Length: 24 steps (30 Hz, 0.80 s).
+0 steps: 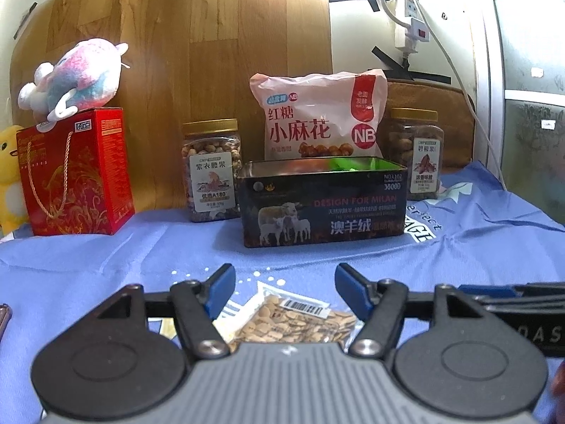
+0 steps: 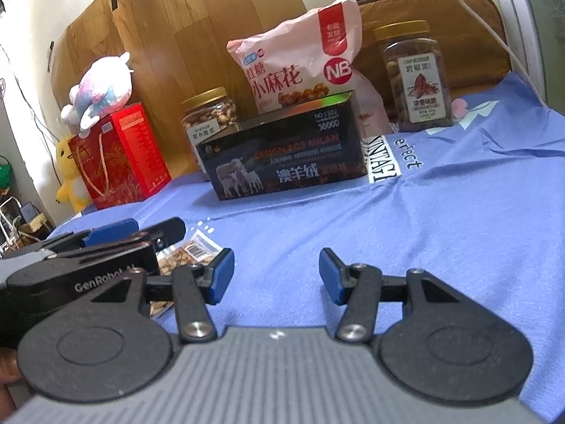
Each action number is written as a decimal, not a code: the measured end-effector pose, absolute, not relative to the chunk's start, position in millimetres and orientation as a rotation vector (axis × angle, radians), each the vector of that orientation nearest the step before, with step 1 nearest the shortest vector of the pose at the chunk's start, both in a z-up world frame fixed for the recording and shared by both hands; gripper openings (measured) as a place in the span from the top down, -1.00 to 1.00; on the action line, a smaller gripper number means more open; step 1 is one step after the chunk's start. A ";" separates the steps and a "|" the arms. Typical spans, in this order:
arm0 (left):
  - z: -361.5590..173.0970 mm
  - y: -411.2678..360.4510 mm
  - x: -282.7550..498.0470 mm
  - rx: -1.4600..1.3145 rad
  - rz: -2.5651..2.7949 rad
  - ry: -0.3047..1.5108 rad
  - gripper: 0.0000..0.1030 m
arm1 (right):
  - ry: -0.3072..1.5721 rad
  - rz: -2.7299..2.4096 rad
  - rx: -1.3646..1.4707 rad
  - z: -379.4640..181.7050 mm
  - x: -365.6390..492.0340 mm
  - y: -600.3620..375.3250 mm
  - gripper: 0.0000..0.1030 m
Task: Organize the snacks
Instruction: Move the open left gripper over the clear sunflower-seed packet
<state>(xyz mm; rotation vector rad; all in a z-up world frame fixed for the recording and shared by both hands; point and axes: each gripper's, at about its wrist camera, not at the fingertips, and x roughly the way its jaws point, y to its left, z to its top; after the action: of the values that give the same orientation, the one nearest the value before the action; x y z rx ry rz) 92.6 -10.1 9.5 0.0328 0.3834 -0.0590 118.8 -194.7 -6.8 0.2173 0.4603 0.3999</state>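
A clear packet of pale nuts (image 1: 293,321) with a barcode label lies on the blue cloth (image 1: 106,275). My left gripper (image 1: 286,289) stands open over it, one blue pad on each side and neither pressing on it. The right wrist view shows the same packet (image 2: 192,251) under the left gripper (image 2: 155,230). To its right, my right gripper (image 2: 277,275) is open above bare cloth with nothing between its fingers. Behind them stands an open dark tin (image 1: 319,208) with sheep printed on it; something green shows inside. A pink snack bag (image 1: 317,116) leans behind the tin.
Two gold-lidded nut jars (image 1: 212,173) (image 1: 416,155) flank the tin. A red gift box (image 1: 76,176) with a plush toy (image 1: 76,77) on top stands at the left, and a yellow plush (image 1: 9,173) sits beside it. A wood panel (image 1: 212,35) backs the table; cables hang at right.
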 end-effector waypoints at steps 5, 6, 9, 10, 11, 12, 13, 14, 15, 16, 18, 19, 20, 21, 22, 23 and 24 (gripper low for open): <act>9.9 -10.1 91.5 0.031 -0.070 0.375 -0.29 | 0.460 0.398 0.216 -6.9 118.2 -195.1 -0.09; 9.8 -10.2 91.5 0.030 -0.071 0.375 -0.29 | 0.461 0.397 0.219 -6.9 118.4 -195.7 -0.09; 9.8 -10.2 91.5 0.031 -0.071 0.376 -0.29 | 0.462 0.395 0.217 -6.6 118.0 -194.9 -0.09; 9.9 -10.5 91.5 0.032 -0.071 0.376 -0.29 | 0.462 0.394 0.219 -6.7 118.0 -195.0 -0.09; 9.9 -10.9 91.4 0.033 -0.071 0.376 -0.29 | 0.463 0.392 0.221 -6.7 118.1 -195.2 -0.09; 9.9 -11.1 91.3 0.035 -0.072 0.375 -0.29 | 0.463 0.391 0.224 -6.6 118.2 -195.5 -0.09; 9.8 -11.3 91.3 0.035 -0.074 0.374 -0.29 | 0.462 0.388 0.226 -6.6 117.8 -195.5 -0.09; 9.6 -11.3 91.5 0.036 -0.075 0.374 -0.29 | 0.460 0.386 0.228 -6.5 117.3 -196.1 -0.09; 9.7 -11.5 91.5 0.036 -0.076 0.374 -0.29 | 0.458 0.383 0.230 -6.5 116.8 -196.6 -0.09; 9.6 -11.8 91.0 0.036 -0.075 0.374 -0.29 | 0.458 0.381 0.232 -6.5 116.7 -197.2 -0.09; 9.8 -11.6 91.1 0.034 -0.074 0.373 -0.30 | 0.460 0.378 0.234 -6.7 116.9 -197.8 -0.09; 9.9 -11.6 90.9 0.033 -0.073 0.372 -0.32 | 0.462 0.380 0.233 -6.8 117.4 -197.8 -0.09; 10.0 -11.4 90.8 0.032 -0.072 0.370 -0.35 | 0.464 0.382 0.229 -6.9 117.6 -197.2 -0.09; 10.2 -11.0 90.3 0.029 -0.070 0.366 -0.43 | 0.464 0.385 0.226 -6.9 117.5 -196.7 -0.09; 10.6 -10.6 89.6 0.027 -0.069 0.362 -0.45 | 0.464 0.387 0.224 -7.0 117.3 -196.7 -0.09; 10.8 -10.3 89.0 0.025 -0.068 0.358 -0.45 | 0.465 0.390 0.222 -7.0 117.2 -196.7 -0.09; 11.1 -9.8 88.8 0.024 -0.065 0.358 -0.45 | 0.466 0.392 0.221 -7.0 116.9 -196.7 -0.09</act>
<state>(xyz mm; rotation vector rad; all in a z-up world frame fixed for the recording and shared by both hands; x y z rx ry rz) 88.8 -9.8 11.1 0.0241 0.3579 -0.0653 116.9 -196.7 -7.0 0.2209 0.4657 0.3923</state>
